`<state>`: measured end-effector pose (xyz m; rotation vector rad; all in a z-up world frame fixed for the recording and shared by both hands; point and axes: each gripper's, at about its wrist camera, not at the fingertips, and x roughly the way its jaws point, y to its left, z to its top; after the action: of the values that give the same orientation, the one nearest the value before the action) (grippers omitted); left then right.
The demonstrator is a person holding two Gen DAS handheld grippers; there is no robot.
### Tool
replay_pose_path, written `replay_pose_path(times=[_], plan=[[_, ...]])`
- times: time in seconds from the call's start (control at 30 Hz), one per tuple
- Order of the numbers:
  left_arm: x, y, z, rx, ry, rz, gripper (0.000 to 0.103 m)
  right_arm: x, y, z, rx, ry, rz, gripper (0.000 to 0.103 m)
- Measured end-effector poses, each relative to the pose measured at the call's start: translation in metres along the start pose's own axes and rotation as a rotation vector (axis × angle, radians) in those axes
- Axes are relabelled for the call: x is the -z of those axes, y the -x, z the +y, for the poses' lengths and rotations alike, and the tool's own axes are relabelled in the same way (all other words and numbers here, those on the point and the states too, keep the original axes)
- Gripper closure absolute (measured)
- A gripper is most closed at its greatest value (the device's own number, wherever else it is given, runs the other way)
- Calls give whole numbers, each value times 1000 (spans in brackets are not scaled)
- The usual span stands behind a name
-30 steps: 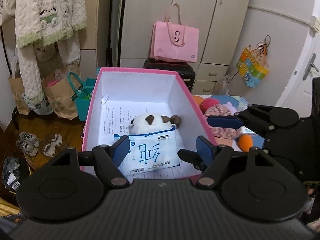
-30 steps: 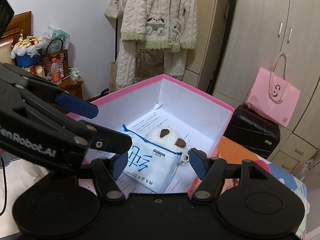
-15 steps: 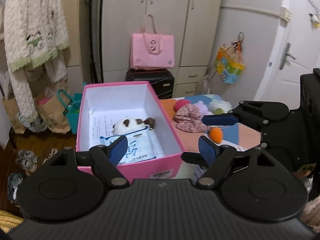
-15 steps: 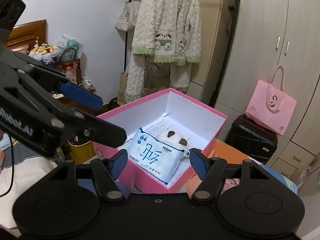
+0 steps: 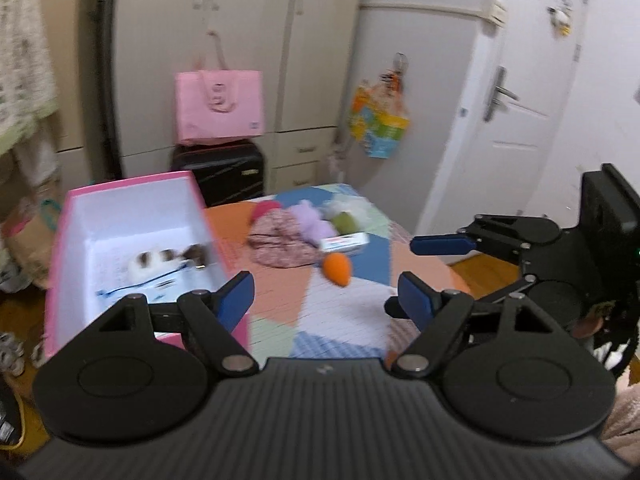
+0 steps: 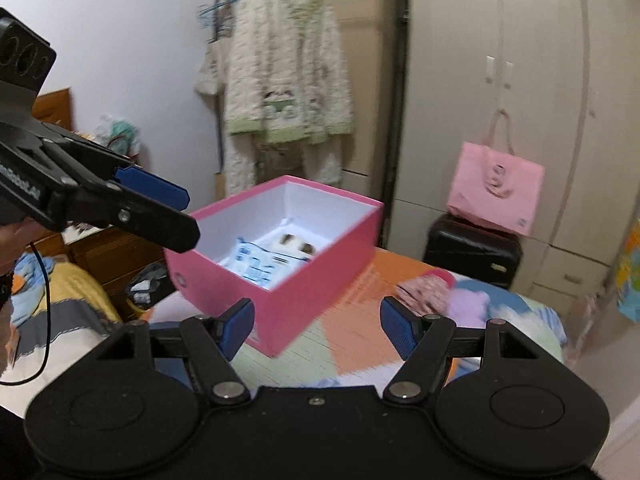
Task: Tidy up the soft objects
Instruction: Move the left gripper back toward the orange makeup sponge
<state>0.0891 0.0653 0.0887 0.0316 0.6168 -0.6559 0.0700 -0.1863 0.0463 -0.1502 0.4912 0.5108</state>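
Two tools, left tool (image 5: 326, 296) and right tool (image 6: 316, 320), jaws apart and empty, pink box (image 6: 304, 300) holding tissue pack (image 6: 256, 264)

We look along our left gripper (image 5: 326, 294), its two blue-padded jaws standing apart with nothing between them. Our right gripper (image 5: 416, 268) hangs at the right, jaws also apart and empty. Below lies a patchwork cloth (image 5: 352, 320). At its left stands a pink box (image 5: 64, 248) holding a white and brown plush toy (image 5: 154, 260) and a tissue pack (image 5: 160, 286). Farther back on the cloth, a heap of soft things: an orange carrot toy (image 5: 338, 268), a flowered fabric piece (image 5: 280, 240) and a purple plush (image 5: 310, 220).
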Motion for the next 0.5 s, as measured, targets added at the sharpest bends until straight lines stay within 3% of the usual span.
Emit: replay_pose_path(times=[0.2,0.5], plan=[[1,-49,-12,52,-9,43,25,22,1,-36,55,-43,20,28],[13,-127,-11,10,21,73,25,52,-26,-99,109,-149,59,28]])
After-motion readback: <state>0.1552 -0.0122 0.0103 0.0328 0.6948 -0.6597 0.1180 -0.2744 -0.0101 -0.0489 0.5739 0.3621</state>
